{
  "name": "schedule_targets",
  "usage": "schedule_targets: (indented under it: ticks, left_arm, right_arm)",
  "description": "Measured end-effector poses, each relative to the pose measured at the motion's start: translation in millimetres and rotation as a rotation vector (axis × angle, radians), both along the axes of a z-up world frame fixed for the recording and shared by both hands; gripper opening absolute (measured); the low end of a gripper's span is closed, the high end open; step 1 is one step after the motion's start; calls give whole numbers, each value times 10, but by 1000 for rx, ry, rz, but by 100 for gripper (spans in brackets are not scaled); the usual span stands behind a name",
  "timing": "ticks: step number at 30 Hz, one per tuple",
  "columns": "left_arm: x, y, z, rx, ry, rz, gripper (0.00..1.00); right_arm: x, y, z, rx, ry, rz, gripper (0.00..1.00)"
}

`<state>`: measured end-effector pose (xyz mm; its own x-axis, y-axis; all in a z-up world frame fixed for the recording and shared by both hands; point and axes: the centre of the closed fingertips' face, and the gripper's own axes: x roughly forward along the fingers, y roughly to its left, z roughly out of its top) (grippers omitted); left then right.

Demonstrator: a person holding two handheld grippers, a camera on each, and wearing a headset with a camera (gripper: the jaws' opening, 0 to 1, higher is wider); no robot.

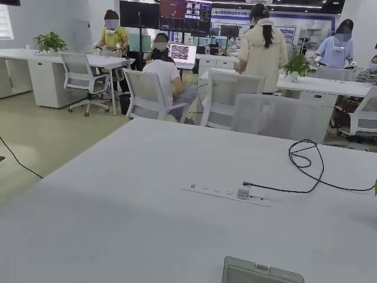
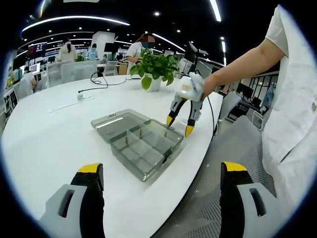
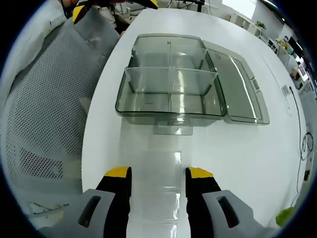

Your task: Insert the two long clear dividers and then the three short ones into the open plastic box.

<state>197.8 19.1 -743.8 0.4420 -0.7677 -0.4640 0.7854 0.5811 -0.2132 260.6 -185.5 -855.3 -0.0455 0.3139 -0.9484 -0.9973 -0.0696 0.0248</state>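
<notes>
The open clear plastic box [image 3: 168, 94] lies on the white table [image 3: 237, 153] with its lid [image 3: 240, 89] folded flat beside it. A long divider and short cross pieces stand inside it. My right gripper [image 3: 158, 172] points at the box's short end, its jaws shut on a flat clear divider [image 3: 157, 198] that spans the gap between them. In the left gripper view the right gripper [image 2: 179, 125] hangs just above the far corner of the box [image 2: 143, 144]. My left gripper [image 2: 161, 171] is wide open, holds nothing, and sits back from the box. A corner of the lid [image 1: 262, 272] shows in the head view.
The table edge runs close by the box, and a mesh chair [image 3: 44, 129] sits below it. A potted plant [image 2: 156, 67] stands behind the box. A black cable [image 1: 306, 159] and a flush socket strip [image 1: 227, 193] lie further along the table. Several people work at distant desks.
</notes>
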Motion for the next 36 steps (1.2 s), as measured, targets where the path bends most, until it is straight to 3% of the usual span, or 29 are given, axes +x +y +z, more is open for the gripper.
schedule_targets:
  ticks: [4, 13, 23, 31, 36]
  left_arm:
    - [7, -6, 13, -5, 0, 0, 100]
    - [14, -22, 9, -8, 0, -4, 100]
    - [9, -23, 19, -10, -1, -6, 100]
    - [-2, -23, 24, -13, -1, -6, 100]
    - [-8, -30, 40, -15, 0, -10, 99]
  right_arm:
    - [29, -13, -7, -17, -39, 37, 40]
    - [11, -7, -6, -29, -42, 47, 33]
    - [21, -11, -3, -41, -45, 40, 33]
    - [31, -26, 17, -42, -63, 9, 33]
    - [62, 9, 155, 2, -88, -41, 33]
